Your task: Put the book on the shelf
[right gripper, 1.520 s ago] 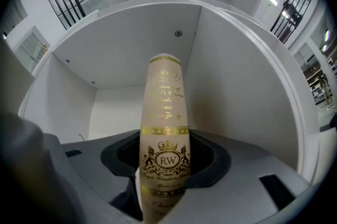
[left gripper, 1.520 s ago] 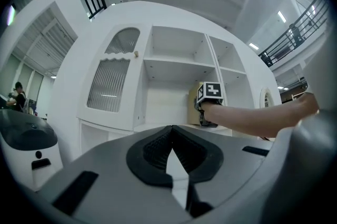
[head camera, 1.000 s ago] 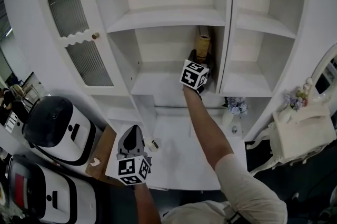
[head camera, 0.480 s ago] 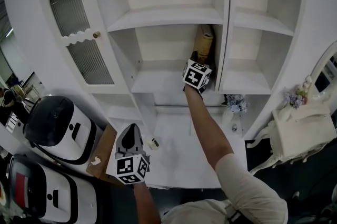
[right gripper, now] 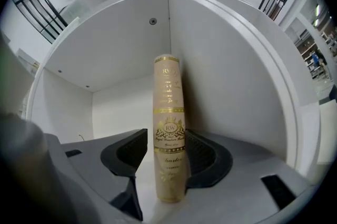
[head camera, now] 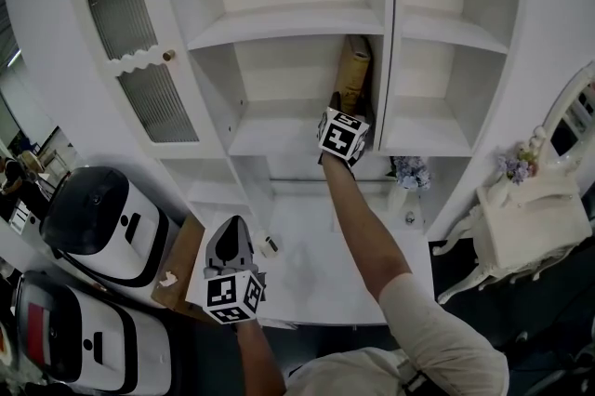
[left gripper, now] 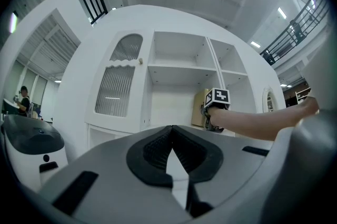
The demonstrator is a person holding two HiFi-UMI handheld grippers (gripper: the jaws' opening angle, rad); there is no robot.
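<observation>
The book (right gripper: 169,128) is a slim, cream-coloured volume with gold lettering and a gold crest down its spine. It stands upright on the middle shelf (head camera: 279,141), tucked into the right-hand corner of that bay, close against the white partition (head camera: 389,59). The right hand-held gripper (right gripper: 168,148) reaches into the bay at the end of an outstretched arm, with its jaws on either side of the spine, low down. The right pad looks to be against the book, while a sliver of white shows between the left pad and the cover, so the jaws are slackly parted rather than clamped. The left hand-held gripper (left gripper: 171,131) hangs lower, over the white desk (head camera: 321,269), its jaws closed tip to tip with nothing between them.
</observation>
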